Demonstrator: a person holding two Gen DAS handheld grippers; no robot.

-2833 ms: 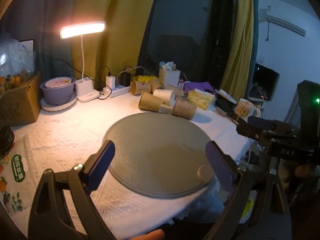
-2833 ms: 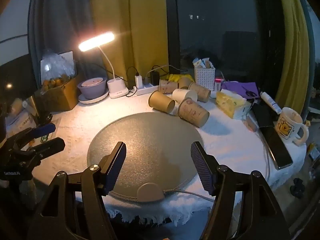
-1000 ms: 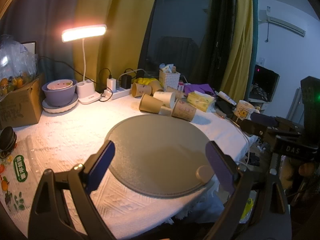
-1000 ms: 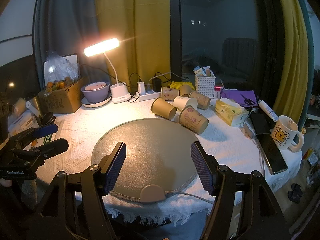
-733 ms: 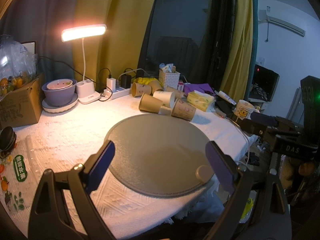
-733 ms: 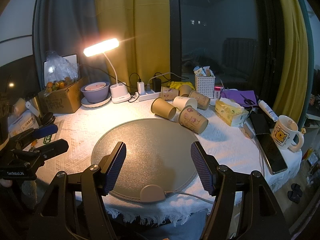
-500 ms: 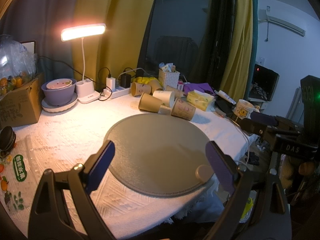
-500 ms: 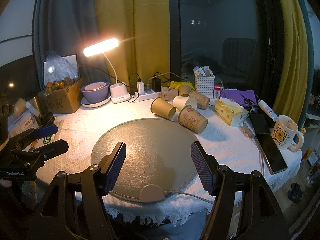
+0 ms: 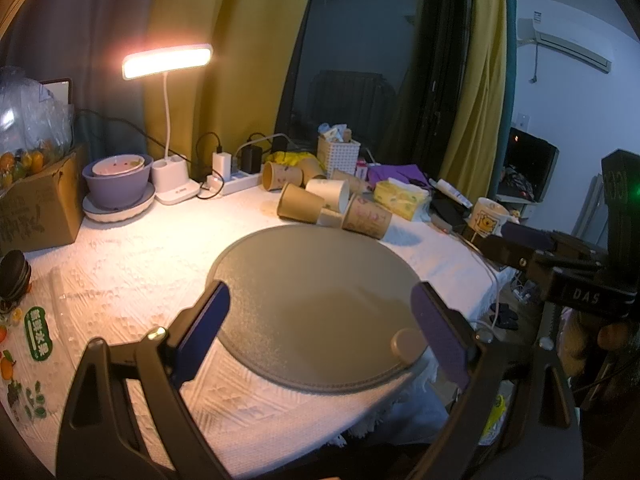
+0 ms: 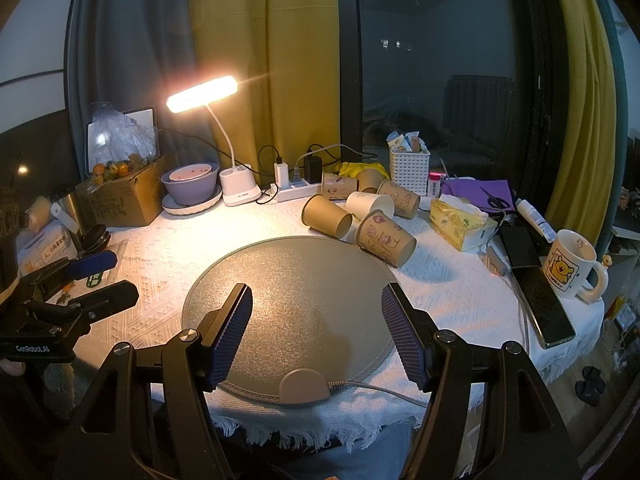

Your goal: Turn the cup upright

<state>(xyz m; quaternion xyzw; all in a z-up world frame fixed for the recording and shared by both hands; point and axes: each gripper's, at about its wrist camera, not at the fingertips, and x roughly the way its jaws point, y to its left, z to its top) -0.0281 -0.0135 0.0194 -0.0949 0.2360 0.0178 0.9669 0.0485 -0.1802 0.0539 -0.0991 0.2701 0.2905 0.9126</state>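
Right wrist: six paper cups (image 10: 385, 238) lying; one mug (image 10: 573, 268) upright.

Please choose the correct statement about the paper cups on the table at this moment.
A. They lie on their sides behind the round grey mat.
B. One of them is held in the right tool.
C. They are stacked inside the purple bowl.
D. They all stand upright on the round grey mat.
A: the paper cups lie on their sides on the white cloth just past the far edge of the round grey mat; the right tool is open and empty.
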